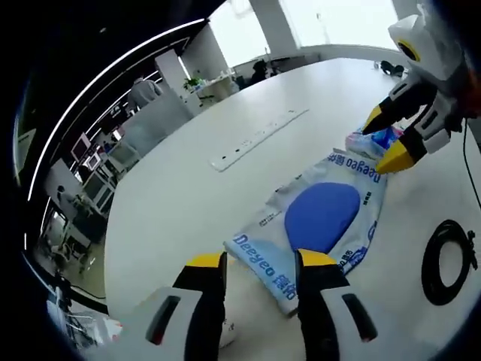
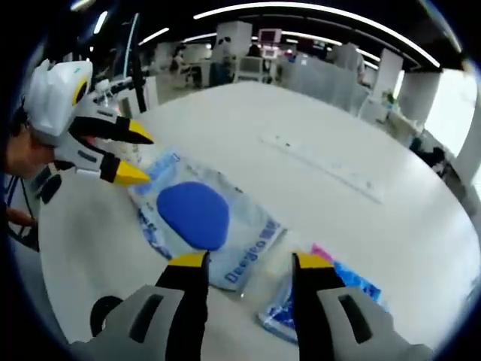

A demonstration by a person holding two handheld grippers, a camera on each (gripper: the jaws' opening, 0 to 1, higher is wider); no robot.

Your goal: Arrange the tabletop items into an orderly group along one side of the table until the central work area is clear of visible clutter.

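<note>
A flat white-and-blue pack [image 1: 323,218] printed "Deeyeo", with a big blue oval on it, lies on the white table [image 1: 180,203]. My left gripper [image 1: 261,262] is open, its yellow tips just over the pack's near end. Past the pack's far end lies a small blue and pink packet [image 1: 373,141], and my right gripper [image 1: 383,143] hangs open over it. In the right gripper view the pack [image 2: 195,214] lies ahead, the small packet [image 2: 334,289] sits by the right gripper [image 2: 249,262], and the left gripper [image 2: 137,156] stands open at the pack's far edge.
A long white power strip [image 1: 255,139] [image 2: 331,169] is set into the table beyond the pack. A coiled black cable [image 1: 447,259] [image 2: 101,316] lies beside the pack. A person's hand [image 2: 15,169] holds the left gripper. Desks and office furniture stand beyond the table.
</note>
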